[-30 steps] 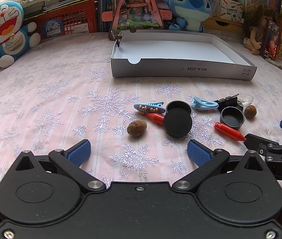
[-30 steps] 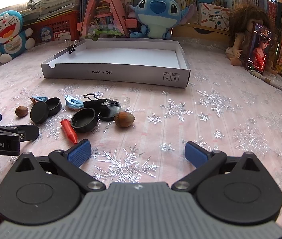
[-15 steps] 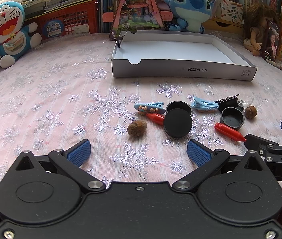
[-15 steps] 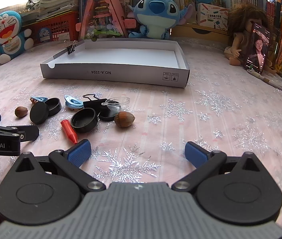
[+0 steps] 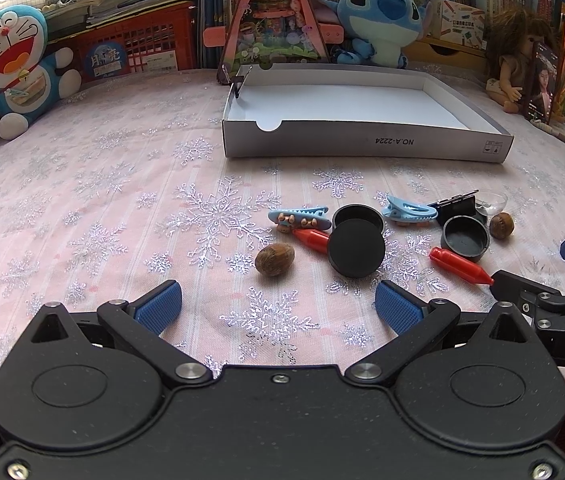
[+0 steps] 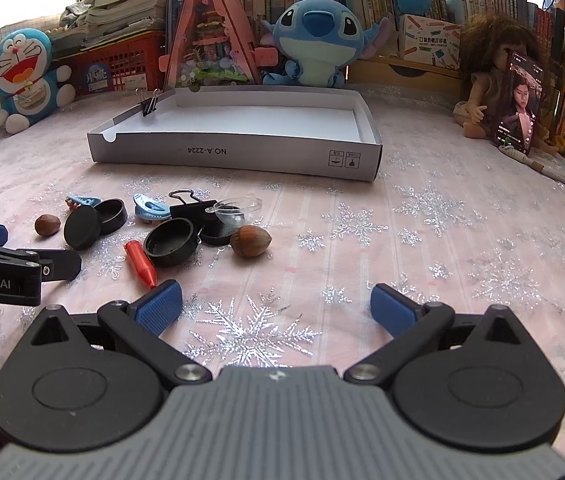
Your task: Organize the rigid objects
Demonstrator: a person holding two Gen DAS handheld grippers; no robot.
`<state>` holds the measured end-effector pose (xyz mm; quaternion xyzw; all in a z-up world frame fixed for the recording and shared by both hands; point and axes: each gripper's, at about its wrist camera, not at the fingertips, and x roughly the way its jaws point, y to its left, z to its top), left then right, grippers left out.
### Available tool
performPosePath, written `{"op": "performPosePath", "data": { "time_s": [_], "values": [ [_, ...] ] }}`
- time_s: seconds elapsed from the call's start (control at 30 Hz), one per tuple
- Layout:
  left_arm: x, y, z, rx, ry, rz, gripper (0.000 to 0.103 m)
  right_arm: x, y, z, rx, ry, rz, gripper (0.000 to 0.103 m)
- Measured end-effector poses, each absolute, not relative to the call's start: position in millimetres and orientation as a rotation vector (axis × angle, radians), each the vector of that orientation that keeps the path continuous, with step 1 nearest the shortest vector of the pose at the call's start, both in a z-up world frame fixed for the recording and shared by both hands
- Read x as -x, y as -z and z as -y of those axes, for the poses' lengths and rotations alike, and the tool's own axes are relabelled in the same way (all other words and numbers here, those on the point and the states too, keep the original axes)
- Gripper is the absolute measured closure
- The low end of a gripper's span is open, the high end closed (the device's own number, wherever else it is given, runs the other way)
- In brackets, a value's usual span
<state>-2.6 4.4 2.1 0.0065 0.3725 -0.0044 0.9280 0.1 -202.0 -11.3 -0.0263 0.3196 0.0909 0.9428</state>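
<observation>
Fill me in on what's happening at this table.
A person holds a claw in each hand, and both the left claw and the right claw hover open and empty above the pink tablecloth. A scatter of nuts, black caps, red crayons, blue hair clips and a binder clip lies loose ahead of them. The white box behind holds nothing but a binder clip on its edge; sorting hasn't visibly begun.

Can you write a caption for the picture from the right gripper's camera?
Open right gripper hovers near nuts, black caps, clips and a red crayon before an empty white box.
</observation>
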Motion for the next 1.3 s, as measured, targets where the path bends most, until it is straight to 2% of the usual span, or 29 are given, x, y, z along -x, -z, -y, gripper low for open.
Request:
{"op": "performPosePath", "data": {
  "time_s": [0.3,0.37,0.53,0.7,0.87,1.03,1.2,1.3],
  "values": [
    [1.1,-0.5,-8.5,-0.009,0.021,-0.749,0.001,1.5,12.1,203.3,0.055,-0.204,-0.633,0.000],
    [1.3,-1.8,-11.1,0.001,0.028,-0.749,0.004,0.8,11.0,204.2,0.058,-0.210,-0.635,0.000],
    [5.1,-8.5,-24.8,0.049,0.031,-0.722,0.027,1.1,6.5,207.0,0.042,-0.243,-0.643,0.000],
    [6.9,-11.8,-32.0,0.048,0.022,-0.705,0.050,4.2,-0.6,206.1,0.057,-0.264,-0.595,0.006],
    [10.6,-11.2,-28.1,0.014,0.052,-0.685,0.054,-0.7,-4.8,208.1,0.047,-0.256,-0.582,0.016],
    [10.0,-12.3,-19.6,-0.010,0.087,-0.667,0.064,-5.7,-3.5,205.8,0.063,-0.237,-0.582,0.038],
    [5.6,-10.3,-17.5,-0.001,0.103,-0.677,0.079,-8.2,-4.4,203.6,0.069,-0.240,-0.559,0.042],
    [4.5,-9.0,-17.0,0.000,0.107,-0.683,0.084,-10.4,-4.4,199.2,0.084,-0.261,-0.560,0.054]
  ]
}}
